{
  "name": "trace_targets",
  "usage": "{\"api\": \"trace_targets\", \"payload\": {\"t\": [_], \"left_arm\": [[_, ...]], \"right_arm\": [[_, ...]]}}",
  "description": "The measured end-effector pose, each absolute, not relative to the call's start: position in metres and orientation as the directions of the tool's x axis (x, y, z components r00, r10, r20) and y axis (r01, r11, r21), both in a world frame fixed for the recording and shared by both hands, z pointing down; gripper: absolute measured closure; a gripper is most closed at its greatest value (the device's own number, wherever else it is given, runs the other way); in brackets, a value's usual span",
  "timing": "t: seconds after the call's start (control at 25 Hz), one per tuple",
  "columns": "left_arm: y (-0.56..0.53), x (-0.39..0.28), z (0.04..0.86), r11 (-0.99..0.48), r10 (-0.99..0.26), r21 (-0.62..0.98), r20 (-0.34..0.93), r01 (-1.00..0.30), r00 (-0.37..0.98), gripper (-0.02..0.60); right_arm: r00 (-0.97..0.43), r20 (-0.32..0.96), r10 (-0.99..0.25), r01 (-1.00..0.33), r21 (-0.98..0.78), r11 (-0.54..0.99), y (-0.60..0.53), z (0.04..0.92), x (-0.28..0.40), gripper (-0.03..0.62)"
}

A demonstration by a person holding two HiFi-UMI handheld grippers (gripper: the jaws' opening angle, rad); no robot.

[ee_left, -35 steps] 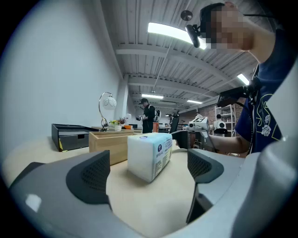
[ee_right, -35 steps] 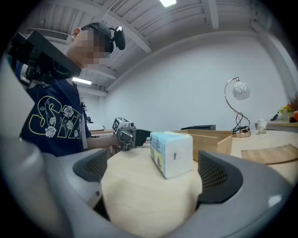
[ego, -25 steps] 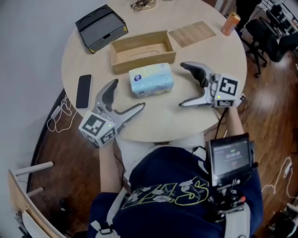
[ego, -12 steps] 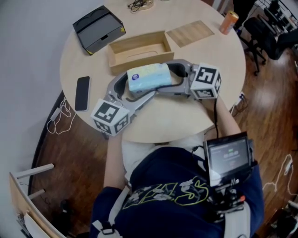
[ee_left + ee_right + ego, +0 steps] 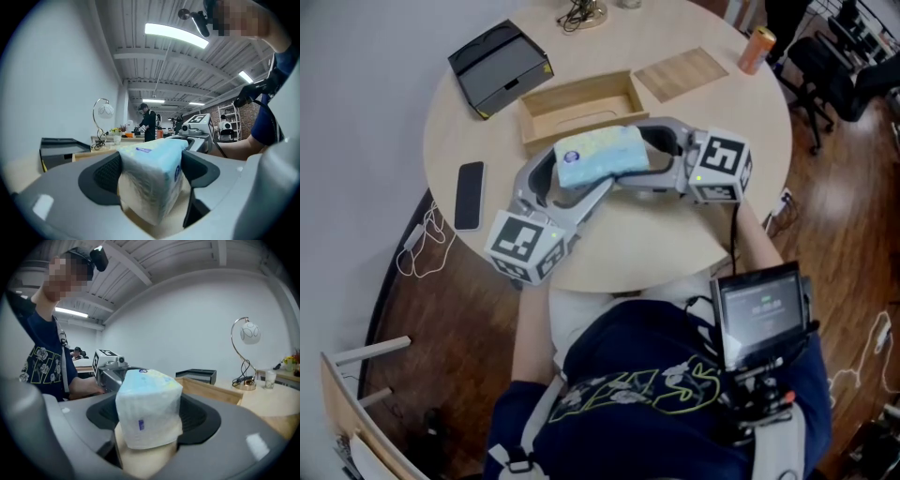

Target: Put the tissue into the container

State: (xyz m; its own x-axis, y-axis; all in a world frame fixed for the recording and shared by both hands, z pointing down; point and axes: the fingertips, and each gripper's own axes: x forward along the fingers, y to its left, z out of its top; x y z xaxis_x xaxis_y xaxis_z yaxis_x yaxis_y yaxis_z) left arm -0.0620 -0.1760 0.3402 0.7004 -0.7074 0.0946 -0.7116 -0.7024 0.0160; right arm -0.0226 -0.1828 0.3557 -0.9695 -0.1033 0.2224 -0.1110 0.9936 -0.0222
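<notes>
Tissue: the soft tissue pack [image 5: 600,157] in pale blue and yellow plastic wrap is sitting just in front of the container, not in it yet

Left gripper: your left gripper [image 5: 577,173] is holding one end of the pack, jaws fairly wide apart with the pads pressing on its two sides

Right gripper: your right gripper [image 5: 630,157] is doing the same from the other end, jaws spread to the pack's width and clamping it

Container: the open shallow light wooden box [image 5: 581,100] is waiting empty right behind the pack, and the flat wooden panel [image 5: 682,73] is lying apart to its right

Height: can't tell if the pack is resting on the round pale table [image 5: 675,225] or just off it

Progress: I reckon you're done with the grab, and you're looking at the lift, the short carry over the near wall and the drop
</notes>
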Motion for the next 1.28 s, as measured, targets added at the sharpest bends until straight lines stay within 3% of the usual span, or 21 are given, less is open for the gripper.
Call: {"api": "trace_targets", "payload": {"t": [0.2, 0.4, 0.72, 0.8, 0.92, 0.96, 1.24, 1.28], "left_arm": [[-0.204, -0.070, 0.271, -0.695, -0.719, -0.065, 0.030, -0.716, 0.695, 0.192], [-0.252, -0.088, 0.228, -0.674, -0.738, -0.042, 0.006, -0.737, 0.675, 0.193], [-0.307, -0.100, 0.271, -0.668, -0.736, 0.058, 0.096, -0.742, 0.670, 0.190], [-0.307, -0.100, 0.285, -0.689, -0.717, 0.018, 0.131, -0.724, 0.685, 0.184], [-0.303, -0.109, 0.283, -0.686, -0.725, -0.048, 0.136, -0.726, 0.675, 0.175], [-0.302, -0.113, 0.279, -0.674, -0.736, -0.066, 0.137, -0.735, 0.663, 0.161], [-0.288, -0.107, 0.268, -0.690, -0.723, -0.087, 0.138, -0.719, 0.677, 0.160], [-0.282, -0.105, 0.267, -0.689, -0.724, -0.097, 0.134, -0.719, 0.676, 0.176]], "right_arm": [[-0.976, 0.185, -0.111, -0.101, 0.065, 0.993, -0.214, 0.284, -0.032, 0.245], [-0.977, 0.189, -0.099, -0.085, 0.083, 0.993, -0.262, 0.237, -0.049, 0.244], [-0.967, 0.238, -0.087, -0.098, -0.034, 0.995, -0.318, 0.279, -0.062, 0.231], [-0.959, 0.262, -0.110, -0.121, -0.026, 0.992, -0.321, 0.296, -0.063, 0.208], [-0.965, 0.204, -0.163, -0.171, -0.023, 0.985, -0.325, 0.293, -0.061, 0.039], [-0.969, 0.184, -0.165, -0.172, -0.023, 0.985, -0.322, 0.287, -0.061, 0.021], [-0.976, 0.189, -0.110, -0.098, 0.073, 0.993, -0.284, 0.270, -0.074, 0.022], [-0.977, 0.187, -0.106, -0.093, 0.077, 0.993, -0.277, 0.268, -0.075, 0.045]]}}
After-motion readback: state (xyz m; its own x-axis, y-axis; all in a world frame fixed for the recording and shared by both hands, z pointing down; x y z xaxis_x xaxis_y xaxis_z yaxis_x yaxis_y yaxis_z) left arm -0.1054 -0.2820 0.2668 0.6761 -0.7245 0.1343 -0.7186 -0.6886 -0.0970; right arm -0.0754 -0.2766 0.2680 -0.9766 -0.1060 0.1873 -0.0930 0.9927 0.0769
